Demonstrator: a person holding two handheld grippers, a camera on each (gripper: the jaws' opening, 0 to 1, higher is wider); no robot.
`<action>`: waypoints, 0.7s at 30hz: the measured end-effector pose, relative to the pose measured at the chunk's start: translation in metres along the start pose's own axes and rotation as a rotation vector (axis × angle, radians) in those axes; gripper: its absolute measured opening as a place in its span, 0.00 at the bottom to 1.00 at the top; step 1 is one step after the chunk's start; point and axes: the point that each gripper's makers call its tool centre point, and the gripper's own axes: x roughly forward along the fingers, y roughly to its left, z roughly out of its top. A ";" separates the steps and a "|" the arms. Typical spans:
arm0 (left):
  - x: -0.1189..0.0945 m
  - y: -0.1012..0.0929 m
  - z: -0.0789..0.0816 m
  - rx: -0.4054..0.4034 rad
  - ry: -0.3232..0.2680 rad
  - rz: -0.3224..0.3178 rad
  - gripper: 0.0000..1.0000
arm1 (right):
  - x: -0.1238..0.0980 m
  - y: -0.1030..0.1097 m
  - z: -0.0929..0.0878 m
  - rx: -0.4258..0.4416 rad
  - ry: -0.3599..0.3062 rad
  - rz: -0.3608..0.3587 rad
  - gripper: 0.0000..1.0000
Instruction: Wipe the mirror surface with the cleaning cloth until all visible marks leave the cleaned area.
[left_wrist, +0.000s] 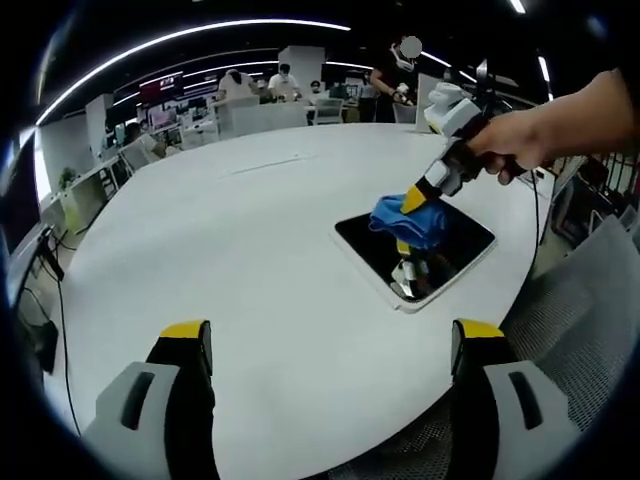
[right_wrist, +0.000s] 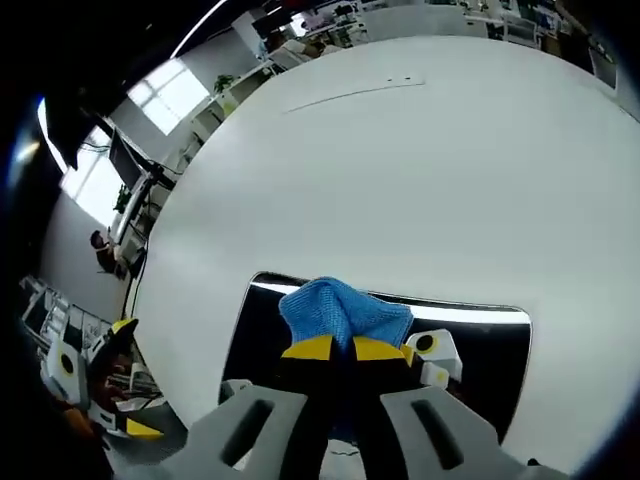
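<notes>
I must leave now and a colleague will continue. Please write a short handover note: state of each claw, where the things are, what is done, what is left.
Left claw: open, holding nothing, hovering over the white table, away from the mirror.
Right claw: shut on the blue cleaning cloth, pressing it on the mirror.
Mirror lies flat near the table edge.
Done: cloth is on the glass and wiping looks in progress.
Left: marks cannot be judged from these views; inspect the whole surface and finish wiping.

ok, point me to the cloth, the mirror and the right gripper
cleaning cloth (right_wrist: 345, 310): right gripper view, middle of the blue bundle held in the jaws.
mirror (left_wrist: 458, 250): left gripper view, bare dark glass beside the cloth.
right gripper (left_wrist: 418, 198): left gripper view, yellow jaw tips at the cloth.
</notes>
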 end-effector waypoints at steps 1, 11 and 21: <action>0.000 0.001 -0.001 -0.001 0.001 0.000 0.99 | 0.000 0.000 0.000 -0.001 0.001 0.000 0.00; 0.003 0.003 -0.003 0.006 0.002 0.001 0.99 | 0.005 0.000 0.008 -0.026 0.007 -0.012 0.00; 0.003 0.004 -0.003 0.004 0.001 0.004 0.98 | 0.009 -0.003 0.011 -0.038 0.004 -0.007 0.00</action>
